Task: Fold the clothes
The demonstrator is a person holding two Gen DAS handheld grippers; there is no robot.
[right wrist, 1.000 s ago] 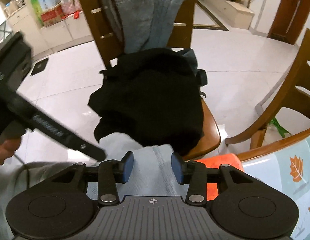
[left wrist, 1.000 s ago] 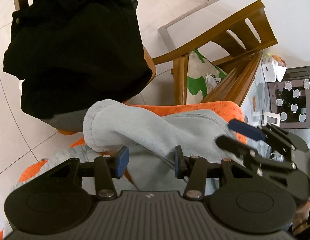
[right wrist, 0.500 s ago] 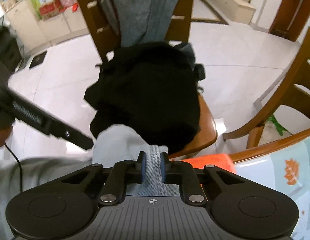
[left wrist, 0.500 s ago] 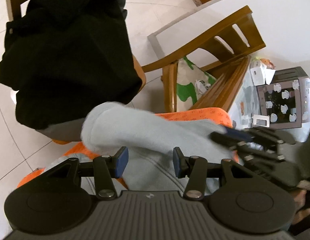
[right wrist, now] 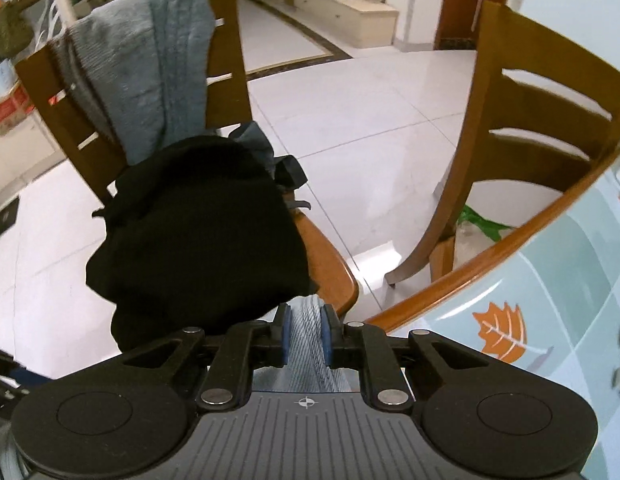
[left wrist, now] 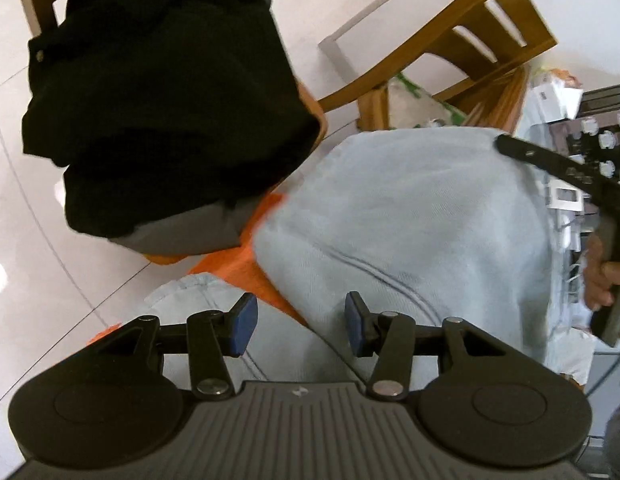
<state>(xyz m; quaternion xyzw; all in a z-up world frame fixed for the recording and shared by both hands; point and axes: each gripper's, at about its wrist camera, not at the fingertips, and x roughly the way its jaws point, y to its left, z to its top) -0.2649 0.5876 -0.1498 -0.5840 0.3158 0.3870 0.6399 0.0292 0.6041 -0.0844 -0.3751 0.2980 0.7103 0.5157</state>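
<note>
The right gripper [right wrist: 305, 334] has its blue pads pressed onto a fold of light blue cloth, the ribbed fabric bunched up between them. That cloth belongs to the light blue garment [left wrist: 410, 216], which in the left wrist view billows up in a broad hump just beyond the left gripper [left wrist: 297, 326]. The left gripper's fingers stand spread apart with nothing between the pads; a lower layer of the same garment lies under them. An orange cloth [left wrist: 245, 264] shows beneath the garment, at its left edge. To the right of the garment, the right gripper's black body and the hand [left wrist: 600, 272] holding it come into view.

Beyond the garment stands a wooden chair [right wrist: 322, 256] whose seat carries a heap of black clothing [right wrist: 197, 232]; a grey-blue knit [right wrist: 149, 68] hangs over its backrest. A second wooden chair [right wrist: 522, 120] stands to the right of the garment, by the table edge [right wrist: 490, 260], which is covered with a leaf-patterned tablecloth [right wrist: 550, 320].
</note>
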